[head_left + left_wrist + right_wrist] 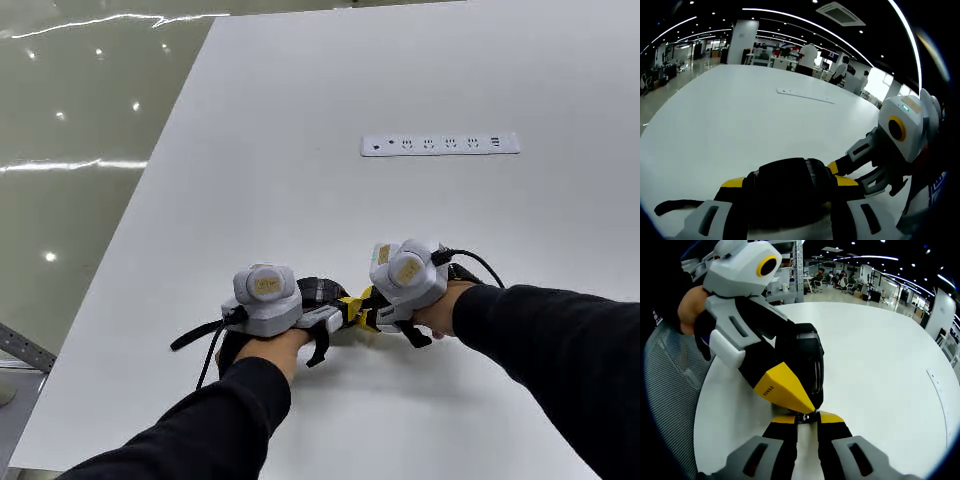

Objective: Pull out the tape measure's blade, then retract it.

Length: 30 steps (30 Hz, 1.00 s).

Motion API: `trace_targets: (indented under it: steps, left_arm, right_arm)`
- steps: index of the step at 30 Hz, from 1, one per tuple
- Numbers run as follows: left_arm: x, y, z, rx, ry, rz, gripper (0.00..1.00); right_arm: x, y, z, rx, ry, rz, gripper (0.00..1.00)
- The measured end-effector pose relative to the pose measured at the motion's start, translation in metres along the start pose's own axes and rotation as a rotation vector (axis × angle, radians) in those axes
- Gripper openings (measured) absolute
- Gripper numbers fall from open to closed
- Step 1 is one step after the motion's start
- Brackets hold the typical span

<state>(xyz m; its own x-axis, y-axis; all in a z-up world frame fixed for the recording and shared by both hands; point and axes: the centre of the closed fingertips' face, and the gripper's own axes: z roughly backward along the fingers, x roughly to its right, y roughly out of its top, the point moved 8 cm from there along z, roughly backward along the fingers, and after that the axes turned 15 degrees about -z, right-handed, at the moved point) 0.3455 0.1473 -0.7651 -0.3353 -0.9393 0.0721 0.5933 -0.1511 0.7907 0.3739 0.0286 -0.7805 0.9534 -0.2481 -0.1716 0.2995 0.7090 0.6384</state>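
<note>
Tape measure (785, 197) sits clamped in my left tool (789, 181); right tool (807, 419) pinches its blade tip (806, 415); pulling and retracting both look undone.

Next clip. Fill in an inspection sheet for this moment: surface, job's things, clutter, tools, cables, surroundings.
Surface: white table, no marks seen.
Job's things: black tape measure, held between the two tools just above the table; blade not drawn out.
Clutter: white power strip lying flat, well away from the work, nothing plugged in.
Tools: left tool shut on the tape measure's body; right tool shut at its mouth, seemingly on the blade's tip.
Cables: black cable leaves the right tool; second cable trails from the left tool.
Surroundings: glossy floor; open office with people far off.
</note>
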Motion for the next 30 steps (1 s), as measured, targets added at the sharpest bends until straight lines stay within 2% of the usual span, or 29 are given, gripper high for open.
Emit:
trace_targets:
  steps: [3,4,6,8,10,11,13,15,18,19,20,21,24,26,28,29,30]
  left_arm:
    - [0.0,0.001,0.0,-0.01,-0.006,0.003,0.63]
    - [-0.001,0.002,0.0,-0.036,-0.029,-0.002,0.64]
    - [-0.002,0.004,0.001,-0.056,-0.06,-0.019,0.64]
    - [-0.005,0.002,0.002,-0.048,-0.096,-0.007,0.64]
    - [-0.008,0.0,0.006,-0.055,-0.109,0.0,0.64]
    - [-0.011,-0.001,0.009,-0.045,-0.105,-0.018,0.65]
    - [-0.015,0.0,0.015,-0.02,-0.117,-0.076,0.71]
    - [-0.019,-0.001,0.024,-0.005,-0.128,-0.145,0.82]
    - [-0.02,-0.005,0.038,0.028,-0.218,-0.236,1.0]
    - [-0.019,-0.007,0.043,0.045,-0.27,-0.309,1.0]
    - [-0.021,-0.009,0.049,0.044,-0.281,-0.334,1.0]
    - [-0.026,-0.012,0.054,0.048,-0.284,-0.334,1.0]
    - [-0.043,-0.014,0.069,0.083,-0.263,-0.309,1.0]
    - [-0.053,-0.016,0.077,0.097,-0.254,-0.313,1.0]
    - [-0.062,-0.019,0.089,0.09,-0.25,-0.315,1.0]
    - [-0.067,-0.024,0.096,0.071,-0.251,-0.327,1.0]
    - [-0.07,-0.025,0.101,0.076,-0.248,-0.341,1.0]
  right_arm:
    - [0.0,0.0,0.0,0.0,-0.003,-0.009,0.1]
    - [0.0,0.0,0.0,-0.002,-0.007,-0.01,0.11]
    - [-0.002,0.0,0.0,0.001,-0.007,-0.003,0.12]
    - [-0.002,-0.001,0.001,-0.001,-0.017,-0.018,0.12]
    - [-0.001,-0.002,0.004,0.016,-0.048,-0.045,0.14]
    - [-0.003,-0.005,0.01,0.021,-0.04,-0.048,0.15]
    - [-0.003,-0.01,0.018,0.039,-0.069,-0.094,0.17]
    - [-0.002,-0.02,0.032,0.055,-0.091,-0.15,0.23]
    - [-0.003,-0.038,0.054,0.077,-0.112,-0.18,0.32]
    - [-0.005,-0.046,0.065,0.09,-0.127,-0.173,0.33]
    - [-0.007,-0.051,0.072,0.1,-0.141,-0.171,0.34]
    - [-0.01,-0.061,0.084,0.119,-0.159,-0.168,0.37]
    - [-0.018,-0.079,0.111,0.156,-0.195,-0.199,0.44]
    - [-0.023,-0.089,0.128,0.185,-0.231,-0.192,0.48]
    - [-0.027,-0.102,0.15,0.217,-0.286,-0.216,0.51]
    - [-0.031,-0.112,0.161,0.225,-0.305,-0.245,0.52]
    - [-0.033,-0.117,0.166,0.225,-0.312,-0.249,0.52]
